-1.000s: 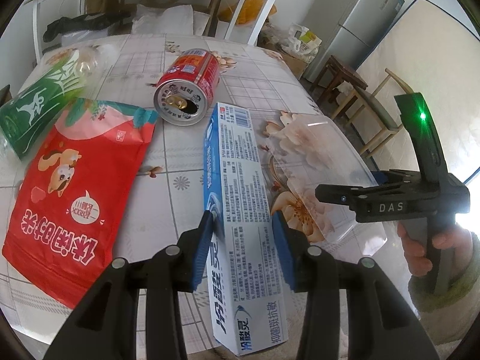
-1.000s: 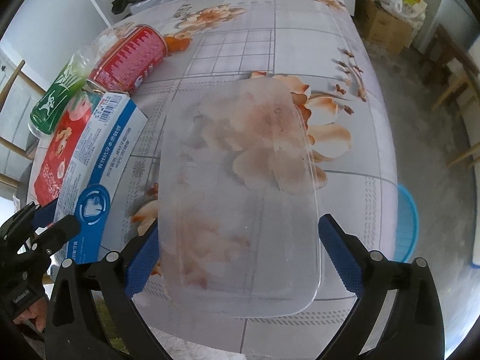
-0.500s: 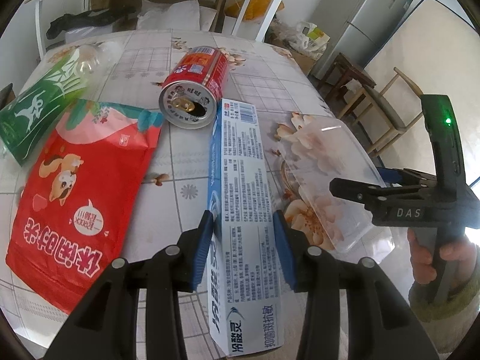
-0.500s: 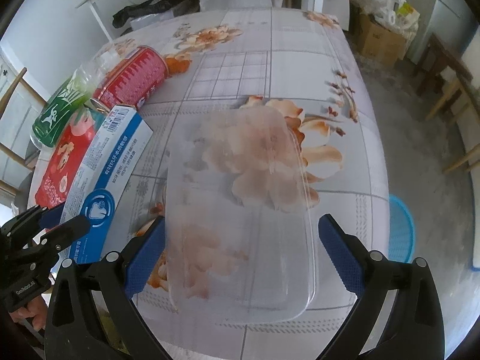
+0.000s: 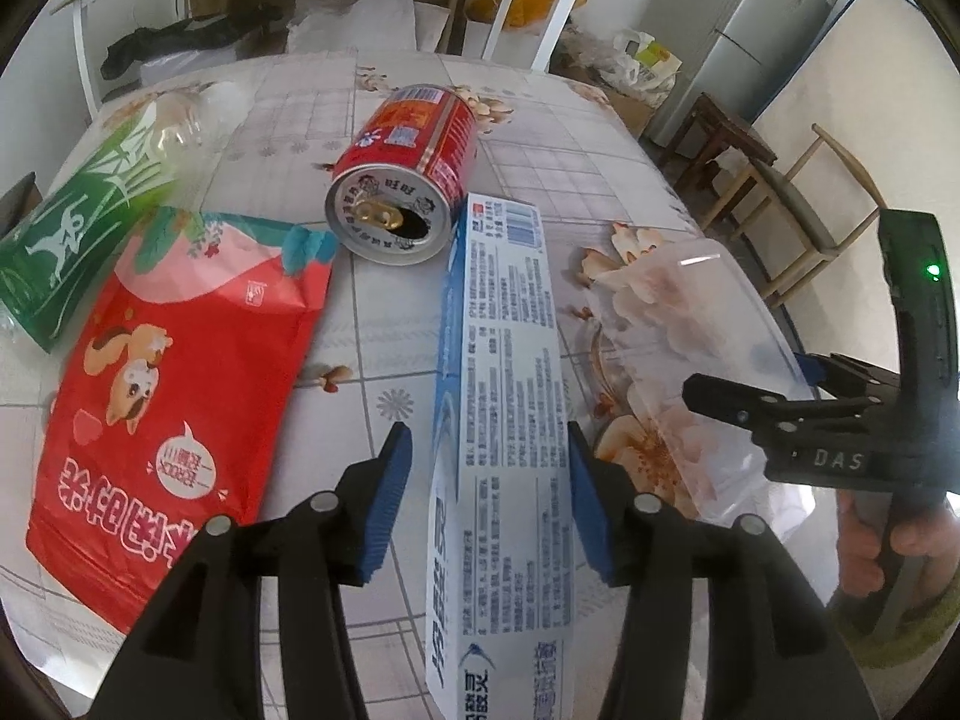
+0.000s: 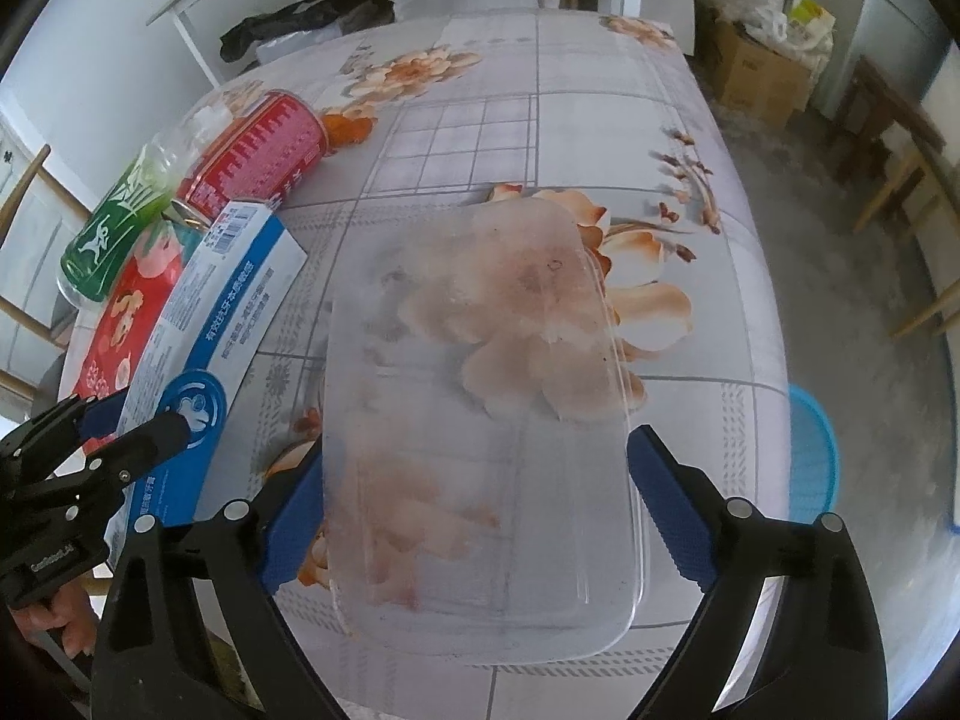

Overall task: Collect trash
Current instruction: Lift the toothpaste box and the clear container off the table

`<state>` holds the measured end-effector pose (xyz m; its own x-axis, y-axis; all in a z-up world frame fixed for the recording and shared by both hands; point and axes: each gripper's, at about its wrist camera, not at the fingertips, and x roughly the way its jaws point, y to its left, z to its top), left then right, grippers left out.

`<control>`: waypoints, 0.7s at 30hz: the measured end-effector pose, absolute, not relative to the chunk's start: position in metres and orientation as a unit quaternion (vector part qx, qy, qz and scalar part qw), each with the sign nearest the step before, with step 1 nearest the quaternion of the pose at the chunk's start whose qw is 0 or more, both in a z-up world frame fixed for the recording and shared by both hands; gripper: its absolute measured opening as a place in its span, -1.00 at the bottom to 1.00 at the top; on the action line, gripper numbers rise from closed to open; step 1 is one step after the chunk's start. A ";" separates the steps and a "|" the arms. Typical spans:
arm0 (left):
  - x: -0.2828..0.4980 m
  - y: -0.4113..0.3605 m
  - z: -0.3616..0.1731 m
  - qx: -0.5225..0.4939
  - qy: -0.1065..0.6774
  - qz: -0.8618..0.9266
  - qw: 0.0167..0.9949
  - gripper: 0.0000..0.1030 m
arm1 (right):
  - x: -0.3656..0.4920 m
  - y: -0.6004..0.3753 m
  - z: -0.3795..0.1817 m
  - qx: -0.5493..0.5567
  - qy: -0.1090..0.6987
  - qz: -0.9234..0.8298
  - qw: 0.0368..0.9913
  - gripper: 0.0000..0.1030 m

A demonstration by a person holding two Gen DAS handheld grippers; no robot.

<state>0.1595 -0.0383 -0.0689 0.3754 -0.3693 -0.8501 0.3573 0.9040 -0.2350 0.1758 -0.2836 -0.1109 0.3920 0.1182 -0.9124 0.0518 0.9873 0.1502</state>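
Slippage as the nearest worry. Left gripper (image 5: 485,438) astride the toothpaste box (image 5: 501,360), flat on the table (image 6: 600,90); jaws about half open and just widened, one pad plainly clear of the cardboard, the other at or against the opposite edge. Grips nothing as things stand. With an off-centre squeeze, likely to shove the box sideways into the clear plastic container (image 6: 468,330) just beside it, or against the red can (image 5: 408,180) lying right at its far end.

Right gripper (image 6: 474,450) spread very wide, jaws just narrowed a little around the container; hard to say through the clear plastic whether the pads press its rim yet. Risk there of thin walls buckling or popping free under pressure.

Farther off, red snack bag (image 5: 168,390) and green bottle (image 5: 78,228), not yet collected.
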 end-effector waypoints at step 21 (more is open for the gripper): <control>0.162 -0.062 -0.069 0.057 0.488 -0.202 0.847 -0.35 | 0.176 -0.286 -0.113 0.071 0.547 0.009 0.834 0.69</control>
